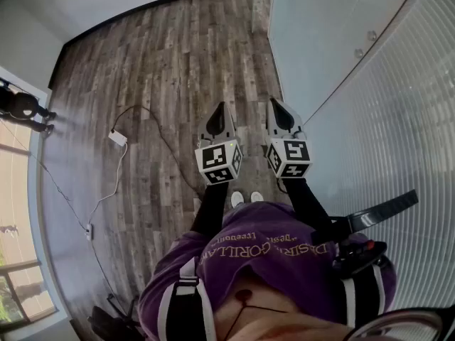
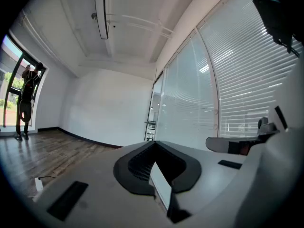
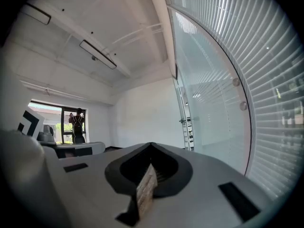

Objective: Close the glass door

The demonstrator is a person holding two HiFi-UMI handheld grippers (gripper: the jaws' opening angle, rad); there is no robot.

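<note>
The frosted glass door stands ahead and to the right of me, with round metal fittings near its edge, next to a wall of white blinds. It also fills the right of the left gripper view as the glass door and of the right gripper view as the glass door. A narrow gap shows at its far edge. My left gripper and right gripper are held level side by side over the wood floor, both shut and empty. Neither touches the door.
A white power adapter with a long cable lies on the wood floor to the left. A person stands at the window on the far left. A white wall closes the room ahead.
</note>
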